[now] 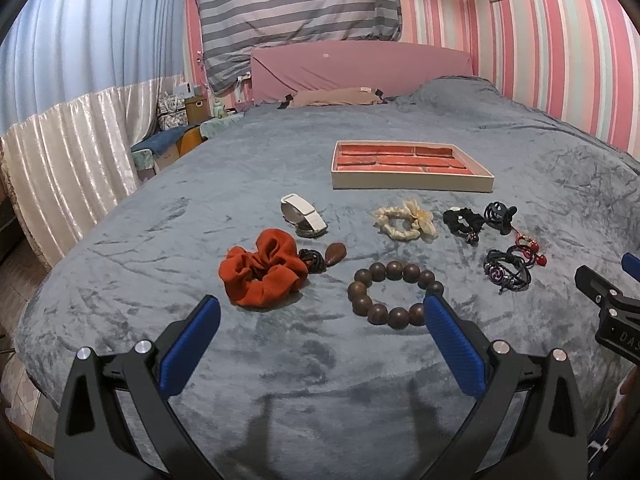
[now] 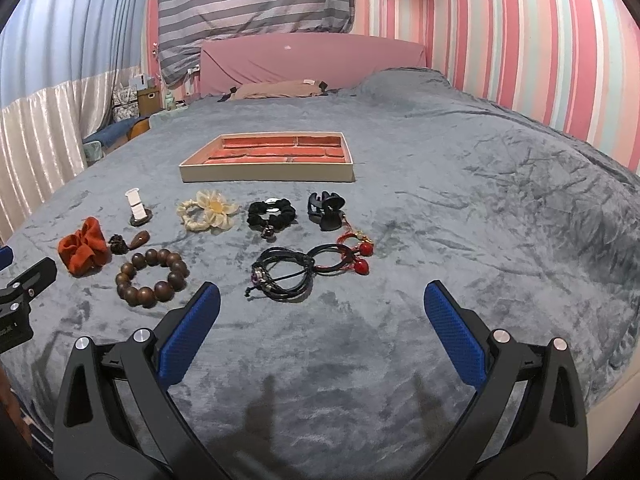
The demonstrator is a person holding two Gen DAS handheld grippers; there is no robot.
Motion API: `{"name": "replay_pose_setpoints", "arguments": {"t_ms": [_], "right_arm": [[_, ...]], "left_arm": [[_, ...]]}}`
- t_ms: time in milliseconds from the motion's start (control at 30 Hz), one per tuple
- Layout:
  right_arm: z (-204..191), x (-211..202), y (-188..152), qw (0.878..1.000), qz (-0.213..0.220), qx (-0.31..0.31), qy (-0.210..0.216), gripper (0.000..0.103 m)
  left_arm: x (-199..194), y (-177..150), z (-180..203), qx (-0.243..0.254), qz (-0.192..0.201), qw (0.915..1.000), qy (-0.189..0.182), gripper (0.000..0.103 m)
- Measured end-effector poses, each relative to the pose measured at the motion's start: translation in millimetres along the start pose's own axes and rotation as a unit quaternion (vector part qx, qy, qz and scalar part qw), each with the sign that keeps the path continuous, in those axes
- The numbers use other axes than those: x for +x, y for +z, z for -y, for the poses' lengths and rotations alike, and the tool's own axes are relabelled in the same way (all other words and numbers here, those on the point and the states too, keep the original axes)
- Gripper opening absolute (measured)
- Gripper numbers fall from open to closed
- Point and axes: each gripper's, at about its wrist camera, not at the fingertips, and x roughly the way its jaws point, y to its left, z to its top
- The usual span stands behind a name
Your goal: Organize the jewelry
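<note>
The shallow cream-walled tray with a red brick-pattern lining sits empty toward the middle of the grey plush bedspread, and every piece lies loose on the fabric just in front of it. Nearest the left gripper is the dark brown wooden bead bracelet; the right gripper faces the black cord bracelet, which touches or overlaps a red-bead charm bracelet, though I cannot tell whether they are tangled. Lifting one could drag the other, and the soft pile could snag a finger. Both grippers hover spread wide, holding nothing. The rust-orange fabric scrunchie lies beside a teardrop pendant.
</note>
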Motion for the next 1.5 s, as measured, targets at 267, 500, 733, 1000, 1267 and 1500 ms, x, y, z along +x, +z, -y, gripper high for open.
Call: {"name": "replay_pose_setpoints", "arguments": {"t_ms": [267,500,733,1000,1267,1500], "right_arm": [[0.4,9.7,-2.2,1.0,-0.004,-0.006,-0.008,0.099],[0.9,20.4,-3.7,1.0,-0.018,-0.014,-0.015,0.099],[0.6,25.7,-4.2,1.0,-0.023,-0.009,-0.015,0.099],[1.2,30.9,-2.0,1.0,-0.01,-0.013,-0.011,0.099],[3.0,51.1,3.8,1.0,0.005,-0.006,0.0,0.099],[2.7,67.8,9.0,1.0,0.01,-0.009,-0.004,0.099]], "left_arm": [[8.7,-3.4,2.1,0.001,-0.007,1.0,-0.003,0.099],[10.9,-3.7,1.1,0.001,-0.008,1.0,-0.002,0.099],[14.7,-3.3,-2.2,0.0,-0.01,1.0,0.001,0.099],[20.8,1.2,-4.4,0.0,-0.008,1.0,0.0,0.099],[44.6,12.7,-4.6,-0.005,-0.001,0.9999,-0.013,0.099],[70.8,16.0,-1.1,0.001,-0.003,1.0,0.001,0.099]]}}
